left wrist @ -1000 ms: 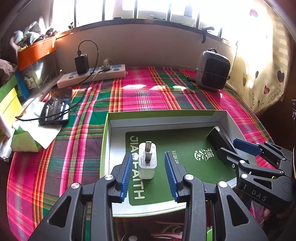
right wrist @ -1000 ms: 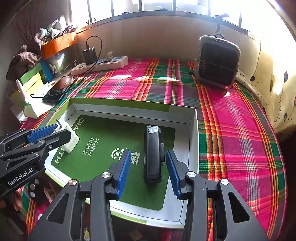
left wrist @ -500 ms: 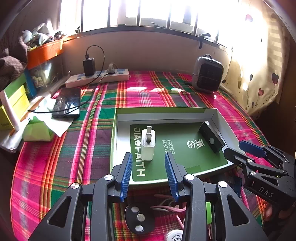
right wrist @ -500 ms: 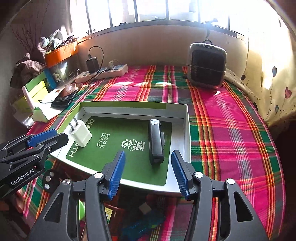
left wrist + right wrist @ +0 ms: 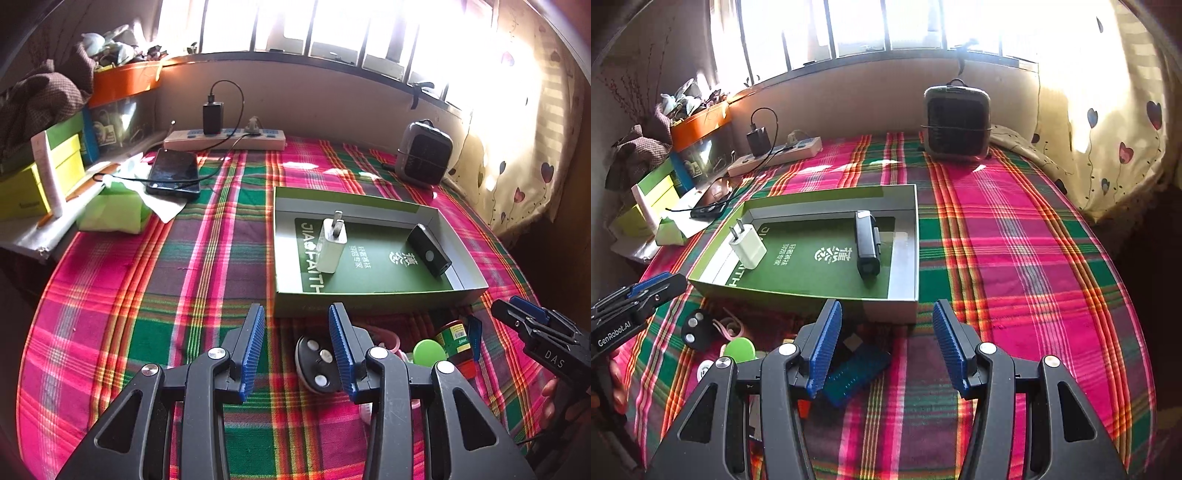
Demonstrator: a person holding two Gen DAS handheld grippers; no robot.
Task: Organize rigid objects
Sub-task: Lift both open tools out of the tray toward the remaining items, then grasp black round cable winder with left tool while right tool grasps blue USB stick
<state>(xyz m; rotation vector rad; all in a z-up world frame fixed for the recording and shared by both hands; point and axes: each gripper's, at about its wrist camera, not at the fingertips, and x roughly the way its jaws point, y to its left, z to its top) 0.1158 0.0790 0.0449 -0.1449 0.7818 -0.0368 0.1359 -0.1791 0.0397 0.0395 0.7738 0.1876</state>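
A shallow green box (image 5: 373, 302) (image 5: 798, 293) lies on the plaid cloth. In it are a white plug adapter (image 5: 330, 245) (image 5: 748, 246) and a black oblong device (image 5: 429, 254) (image 5: 866, 246). My left gripper (image 5: 297, 349) is open and empty, in front of the box, beside a round black piece (image 5: 319, 363) (image 5: 696, 329). My right gripper (image 5: 886, 347) is open and empty, over a blue ridged block (image 5: 855, 374). A small green-lidded jar (image 5: 452, 341) and a lime lid (image 5: 738, 350) lie near them.
At the back are a white power strip (image 5: 225, 140) with a black charger, a phone (image 5: 173, 176) on its cable, and a small grey heater (image 5: 423, 153) (image 5: 956, 123). Yellow-green boxes (image 5: 37, 181) and papers crowd the left edge. A curtain hangs at the right.
Both grippers have pulled back from the box, leaving the adapter and the black device in it. The small loose items in front of the box have come into view.
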